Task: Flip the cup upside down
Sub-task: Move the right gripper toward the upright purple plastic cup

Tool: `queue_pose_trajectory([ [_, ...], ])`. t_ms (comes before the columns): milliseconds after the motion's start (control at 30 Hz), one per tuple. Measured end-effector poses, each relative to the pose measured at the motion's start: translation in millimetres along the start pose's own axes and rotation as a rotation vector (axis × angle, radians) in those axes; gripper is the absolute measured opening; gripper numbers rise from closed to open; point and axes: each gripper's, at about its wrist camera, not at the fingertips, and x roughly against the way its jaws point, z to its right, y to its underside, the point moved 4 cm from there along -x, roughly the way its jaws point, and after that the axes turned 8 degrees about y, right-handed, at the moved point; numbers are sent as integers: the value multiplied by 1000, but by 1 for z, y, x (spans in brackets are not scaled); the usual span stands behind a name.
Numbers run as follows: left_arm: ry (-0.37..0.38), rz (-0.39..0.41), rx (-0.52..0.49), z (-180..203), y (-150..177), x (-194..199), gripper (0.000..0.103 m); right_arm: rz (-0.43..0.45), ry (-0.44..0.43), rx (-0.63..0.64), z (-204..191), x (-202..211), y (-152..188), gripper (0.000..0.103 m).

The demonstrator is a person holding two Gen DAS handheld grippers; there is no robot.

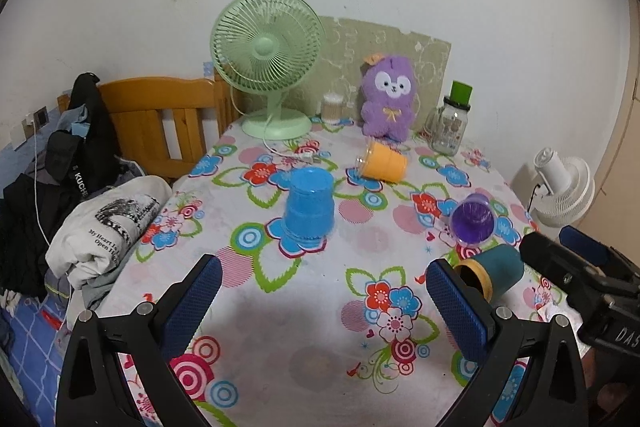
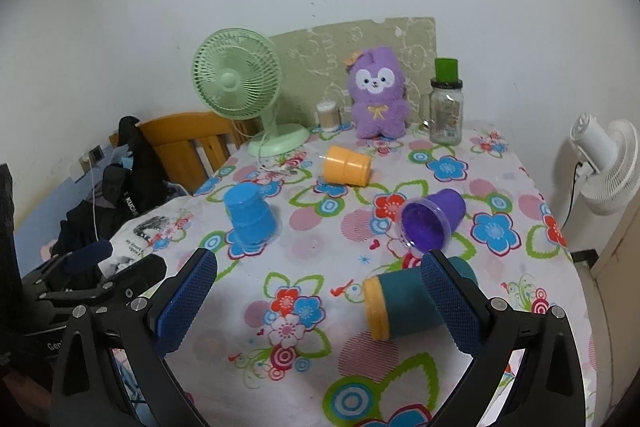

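Observation:
A blue cup (image 1: 309, 205) stands upside down on the flowered tablecloth; it also shows in the right wrist view (image 2: 251, 221). An orange cup (image 1: 384, 161) (image 2: 346, 165), a purple cup (image 1: 472, 219) (image 2: 430, 223) and a teal cup with a yellow rim (image 1: 492, 269) (image 2: 404, 305) lie on their sides. My left gripper (image 1: 324, 303) is open and empty, near the table's front, short of the blue cup. My right gripper (image 2: 320, 303) is open and empty, its right finger in front of the teal cup.
A green fan (image 1: 267, 61), a purple plush toy (image 1: 387, 97), a glass jar with a green lid (image 1: 452, 125) and a small cotton swab box (image 1: 332, 109) stand along the back. A wooden chair (image 1: 160, 123) with clothes is left of the table. A white fan (image 2: 604, 163) stands right.

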Motion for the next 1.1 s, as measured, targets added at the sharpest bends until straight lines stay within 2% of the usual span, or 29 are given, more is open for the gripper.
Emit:
queue_pose_trajectory([
  [233,-1,-25,-73,18,-9,-36,103,-109,94,-114,45,-34,-6,103],
  [433,30,-70,-114,36,-22,-78,103,-172,109,-194,82,-70,-18,103],
  [667,46,-110,-130,50,-39,-126,103,-304,86,-310,110,-130,-33,103],
  [767,30,-132,-145,53,-44,-148,103,-389,101,-346,120,-158,-33,103],
  [900,30,-149,-132,50,-46,-164,103,-439,128,-374,132,-185,-33,103],
  [1100,25,-180,-129,49,-43,-184,103,-504,115,-401,138,-207,-27,103],
])
